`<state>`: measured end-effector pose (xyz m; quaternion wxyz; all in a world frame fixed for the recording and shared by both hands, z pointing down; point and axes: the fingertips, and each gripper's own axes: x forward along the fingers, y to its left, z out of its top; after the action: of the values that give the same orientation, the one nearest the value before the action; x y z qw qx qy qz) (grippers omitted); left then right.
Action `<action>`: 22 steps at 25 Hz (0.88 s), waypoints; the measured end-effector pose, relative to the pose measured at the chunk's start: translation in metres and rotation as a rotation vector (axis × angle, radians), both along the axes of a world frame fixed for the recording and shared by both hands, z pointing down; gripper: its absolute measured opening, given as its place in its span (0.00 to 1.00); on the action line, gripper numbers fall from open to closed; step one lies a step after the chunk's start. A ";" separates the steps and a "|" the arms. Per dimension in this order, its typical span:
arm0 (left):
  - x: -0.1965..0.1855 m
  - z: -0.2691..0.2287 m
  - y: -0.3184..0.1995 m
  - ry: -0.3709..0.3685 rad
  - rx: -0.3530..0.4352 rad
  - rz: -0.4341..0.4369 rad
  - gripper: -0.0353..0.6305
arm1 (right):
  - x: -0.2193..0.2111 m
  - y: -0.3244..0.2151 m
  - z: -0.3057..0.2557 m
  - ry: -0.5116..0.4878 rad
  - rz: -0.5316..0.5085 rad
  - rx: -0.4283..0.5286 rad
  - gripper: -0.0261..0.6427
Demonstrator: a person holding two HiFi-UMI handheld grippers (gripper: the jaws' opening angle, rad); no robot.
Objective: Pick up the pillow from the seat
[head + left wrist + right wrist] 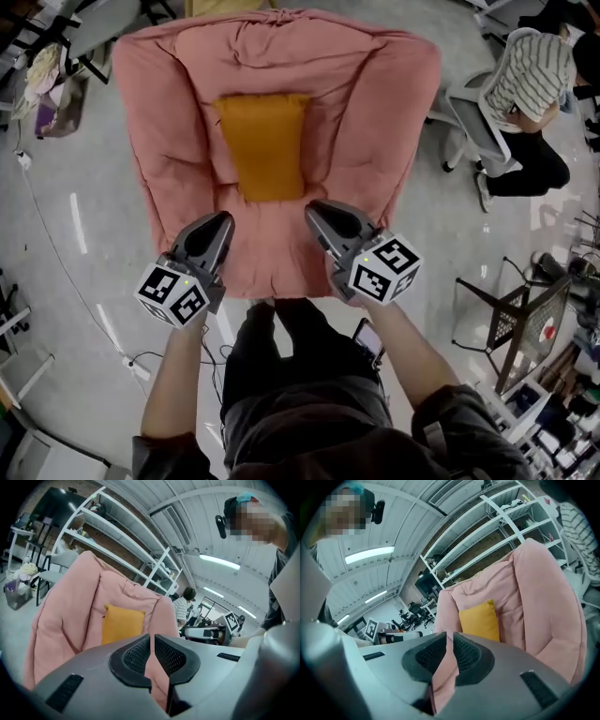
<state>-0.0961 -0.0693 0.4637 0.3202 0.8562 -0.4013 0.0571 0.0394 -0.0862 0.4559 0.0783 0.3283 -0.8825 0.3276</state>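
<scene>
Bright, even overhead light; ceiling strips (219,562) glare; fisheye warp, dark corners.

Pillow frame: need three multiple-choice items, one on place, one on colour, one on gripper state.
1. Where is the pillow? A. on the floor B. in the middle of the seat C. in a gripper
2. Seat colour? A. pink B. green C. black
3. Jaws of the left gripper and right gripper? A. both wide open B. both together C. one clamped on the pillow

1 B: it lies between the seat's arms.
2 A: the fabric is pink throughout.
3 B: each gripper view shows the jaws together, with the pillow farther off.
</scene>
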 end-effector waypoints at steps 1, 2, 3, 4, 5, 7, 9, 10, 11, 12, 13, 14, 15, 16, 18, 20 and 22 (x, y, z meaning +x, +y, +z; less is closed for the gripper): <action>-0.001 0.012 -0.007 -0.007 -0.005 0.002 0.10 | 0.000 -0.006 0.012 0.004 -0.004 -0.003 0.06; -0.003 0.025 -0.014 -0.015 -0.012 0.005 0.14 | 0.000 -0.012 0.023 0.008 -0.006 -0.006 0.06; -0.005 0.038 -0.020 -0.022 -0.020 0.008 0.18 | -0.001 -0.018 0.035 0.014 -0.006 -0.010 0.07; -0.008 0.053 -0.025 -0.028 -0.030 0.013 0.22 | -0.003 -0.023 0.046 0.022 -0.006 -0.014 0.08; -0.012 0.067 -0.029 -0.031 -0.043 0.018 0.25 | -0.004 -0.028 0.058 0.032 -0.005 -0.020 0.10; -0.019 0.094 -0.038 -0.027 -0.069 0.028 0.30 | -0.007 -0.038 0.081 0.055 0.004 -0.034 0.19; -0.022 0.117 -0.050 -0.021 -0.091 0.039 0.34 | -0.007 -0.049 0.101 0.071 0.014 -0.043 0.20; -0.022 0.127 -0.055 -0.019 -0.098 0.049 0.37 | -0.006 -0.054 0.110 0.074 0.020 -0.048 0.22; -0.021 0.136 -0.060 -0.018 -0.104 0.060 0.40 | -0.005 -0.059 0.118 0.077 0.025 -0.054 0.23; -0.021 0.144 -0.065 -0.016 -0.109 0.073 0.43 | -0.005 -0.063 0.126 0.080 0.030 -0.060 0.26; -0.022 0.151 -0.070 -0.010 -0.114 0.086 0.46 | -0.006 -0.067 0.134 0.081 0.033 -0.065 0.28; -0.023 0.158 -0.075 -0.004 -0.119 0.100 0.49 | -0.008 -0.071 0.141 0.081 0.033 -0.070 0.30; -0.024 0.164 -0.080 0.000 -0.121 0.113 0.51 | -0.010 -0.075 0.147 0.081 0.030 -0.074 0.34; -0.025 0.169 -0.084 0.002 -0.122 0.126 0.53 | -0.012 -0.078 0.152 0.080 0.025 -0.076 0.37; -0.026 0.176 -0.092 0.008 -0.122 0.151 0.56 | -0.018 -0.083 0.160 0.085 0.006 -0.076 0.42; -0.026 0.183 -0.100 0.014 -0.122 0.173 0.60 | -0.023 -0.089 0.166 0.098 -0.012 -0.064 0.45; -0.024 0.190 -0.107 0.019 -0.123 0.191 0.64 | -0.026 -0.096 0.173 0.107 -0.020 -0.050 0.49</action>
<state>-0.1205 -0.1761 0.6535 0.3690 0.8698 -0.3106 0.1038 0.0135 -0.1824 0.6288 0.1366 0.3346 -0.8718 0.3306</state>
